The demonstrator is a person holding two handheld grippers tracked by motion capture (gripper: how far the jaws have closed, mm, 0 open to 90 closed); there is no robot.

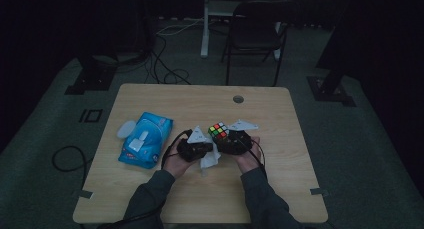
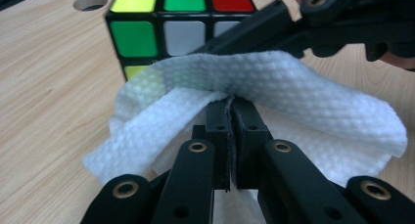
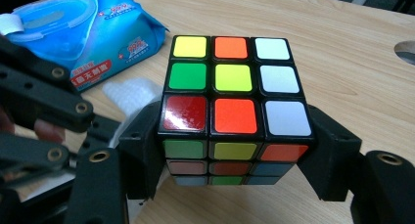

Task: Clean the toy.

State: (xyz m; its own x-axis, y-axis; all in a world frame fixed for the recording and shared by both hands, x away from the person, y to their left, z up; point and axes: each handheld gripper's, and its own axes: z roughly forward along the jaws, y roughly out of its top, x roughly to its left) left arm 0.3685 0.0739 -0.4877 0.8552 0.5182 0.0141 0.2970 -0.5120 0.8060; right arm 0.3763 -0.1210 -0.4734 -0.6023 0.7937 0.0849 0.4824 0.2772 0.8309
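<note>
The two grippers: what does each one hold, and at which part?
The left gripper pinches a white wet wipe at a fold near its middle. The right gripper clamps the puzzle cube by two opposite side faces.

The room is dim, its far walls lost in black along the top of the frame. A grey floor (image 1: 45, 139) spreads around a light wooden table (image 1: 280, 179) at centre, which has a round cable hole (image 1: 238, 99) near its far edge. Behind it, at upper centre, stands a dark chair (image 1: 255, 31) beside a white post (image 1: 205, 24). Black cables (image 1: 162, 64) coil on the floor at upper left of centre, and another loops at lower left (image 1: 67, 161). Dark stand bases (image 1: 90, 79) sit on the floor at left and at right (image 1: 330, 89). Small tape marks lie on the floor at left (image 1: 91, 115).
</note>
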